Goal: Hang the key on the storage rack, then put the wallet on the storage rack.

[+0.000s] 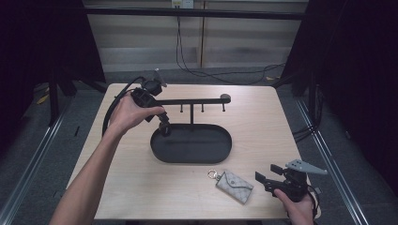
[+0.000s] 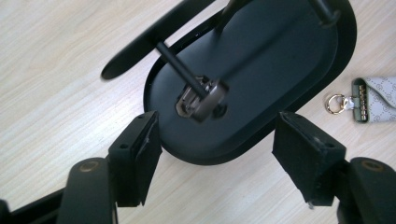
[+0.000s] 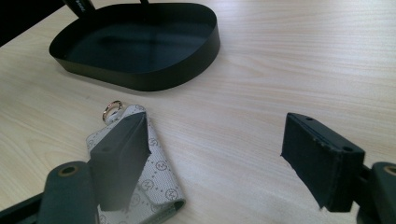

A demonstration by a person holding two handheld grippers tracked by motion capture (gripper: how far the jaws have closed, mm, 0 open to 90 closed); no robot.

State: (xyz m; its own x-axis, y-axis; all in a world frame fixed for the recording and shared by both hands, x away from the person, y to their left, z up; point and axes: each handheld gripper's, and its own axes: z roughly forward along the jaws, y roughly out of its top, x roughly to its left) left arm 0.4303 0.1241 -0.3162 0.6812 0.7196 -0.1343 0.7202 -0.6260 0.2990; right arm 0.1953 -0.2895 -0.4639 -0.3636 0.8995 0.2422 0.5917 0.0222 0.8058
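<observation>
The black tray stand sat mid-frame, its hooks apparently bare. The left gripper hovered wide open over its left end, holding nothing. At lower right, the right gripper gaped empty just beside the key pouch, which lay on the table; hanging it looked undone.

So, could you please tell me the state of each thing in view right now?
Left gripper: open, over the tray's end.
Right gripper: open, beside the key pouch.
Key pouch: closed, flat on the table, ring attached.
Tray: empty.
Hook rack: upright, nothing hanging.
</observation>
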